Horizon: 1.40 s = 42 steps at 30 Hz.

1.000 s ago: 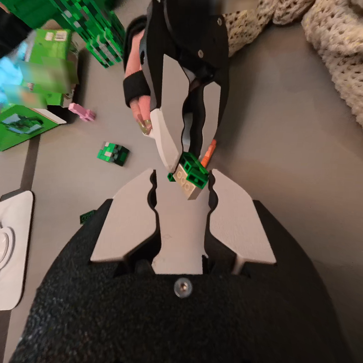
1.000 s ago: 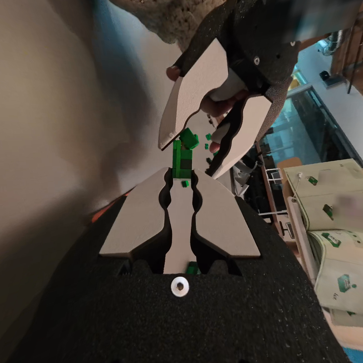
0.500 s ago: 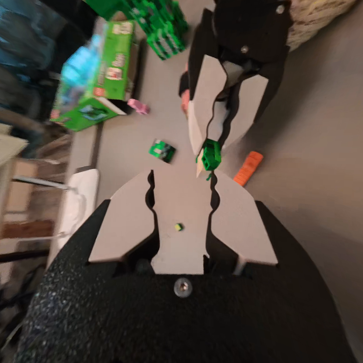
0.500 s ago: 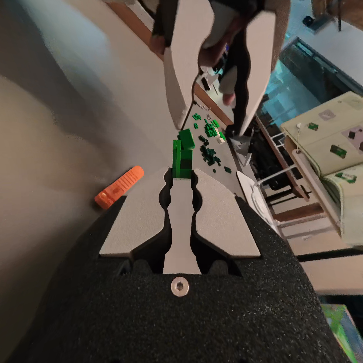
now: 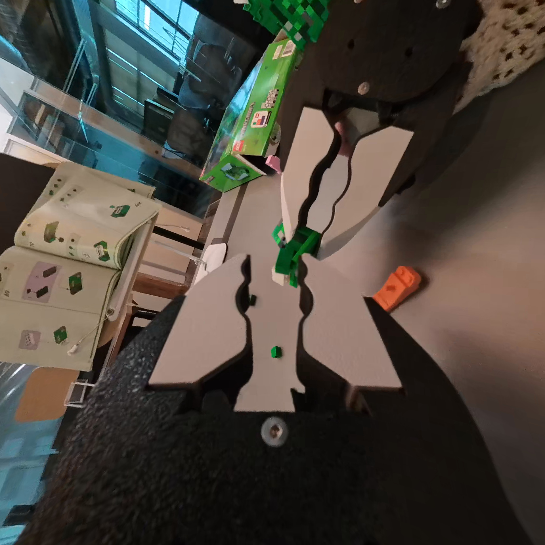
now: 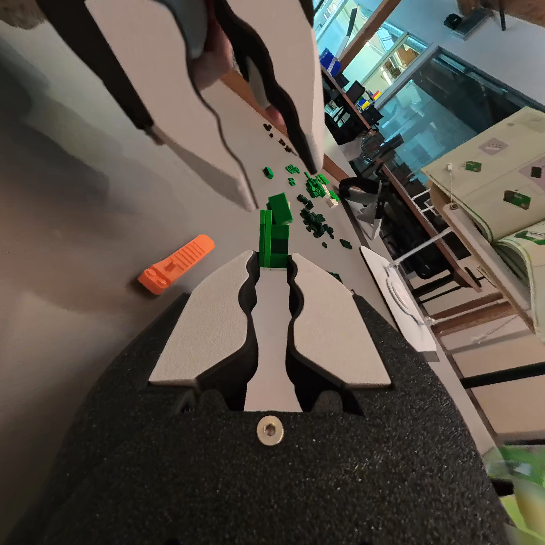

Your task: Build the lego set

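Note:
My right gripper is shut on a small green Lego assembly and holds it above the grey table. A darker green brick sits tilted on the assembly's far end. My left gripper is open and empty. In the left wrist view the assembly hangs from the right gripper, right beside my own right fingertip. In the right wrist view the left gripper comes in from above, its open jaws just beyond the assembly's tip.
An orange brick separator lies on the table, also in the left wrist view. Loose green pieces are scattered beyond. A green set box, a large green build, an open instruction booklet and a crochet cloth surround the work area.
Both grippers have tilted, so the views now swing toward the room and booklet. The left gripper stays open and has come closer to the assembly. The right gripper keeps its hold.

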Tool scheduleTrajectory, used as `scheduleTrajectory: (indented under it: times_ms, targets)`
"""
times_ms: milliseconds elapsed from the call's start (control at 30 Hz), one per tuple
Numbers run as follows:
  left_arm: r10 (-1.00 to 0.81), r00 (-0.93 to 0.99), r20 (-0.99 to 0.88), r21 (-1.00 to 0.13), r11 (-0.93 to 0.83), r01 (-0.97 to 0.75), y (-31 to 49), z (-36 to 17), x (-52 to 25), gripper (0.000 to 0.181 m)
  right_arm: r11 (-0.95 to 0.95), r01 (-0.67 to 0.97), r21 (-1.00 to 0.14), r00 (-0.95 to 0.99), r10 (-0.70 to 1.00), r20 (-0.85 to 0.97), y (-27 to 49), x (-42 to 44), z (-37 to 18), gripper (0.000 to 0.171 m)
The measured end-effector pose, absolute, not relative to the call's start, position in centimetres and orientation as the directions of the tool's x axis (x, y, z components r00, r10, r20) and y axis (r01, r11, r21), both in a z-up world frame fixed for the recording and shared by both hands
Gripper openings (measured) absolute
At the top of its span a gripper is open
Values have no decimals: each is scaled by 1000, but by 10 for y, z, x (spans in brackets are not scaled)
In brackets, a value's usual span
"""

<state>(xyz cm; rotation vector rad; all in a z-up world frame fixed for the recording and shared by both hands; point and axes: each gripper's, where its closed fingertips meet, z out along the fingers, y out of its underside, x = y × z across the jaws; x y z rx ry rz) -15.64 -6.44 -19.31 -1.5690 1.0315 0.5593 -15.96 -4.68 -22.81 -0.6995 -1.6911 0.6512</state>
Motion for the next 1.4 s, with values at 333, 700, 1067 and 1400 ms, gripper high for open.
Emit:
scheduleTrajectory:
  times_ms: [333,700,1067,1400]
  targets:
    - [-464,426,-777,-405,-150,-902,-65,-212,-151,45,699,131,-703,-221,712,666,-52,-162,-237,17]
    - [-459,308,-833,-277,-135,-951,-63,-221,-160,31,694,129,-709,-239,715,657,-55,-162,-239,17]
    - [-450,279,-848,-255,-116,-960,-61,-226,-159,22,690,129,-712,-250,717,650,-56,-161,-241,17]
    - [-530,185,-828,-189,-47,-981,-63,-232,-157,20,712,146,-686,-272,696,664,-57,-160,-247,17]
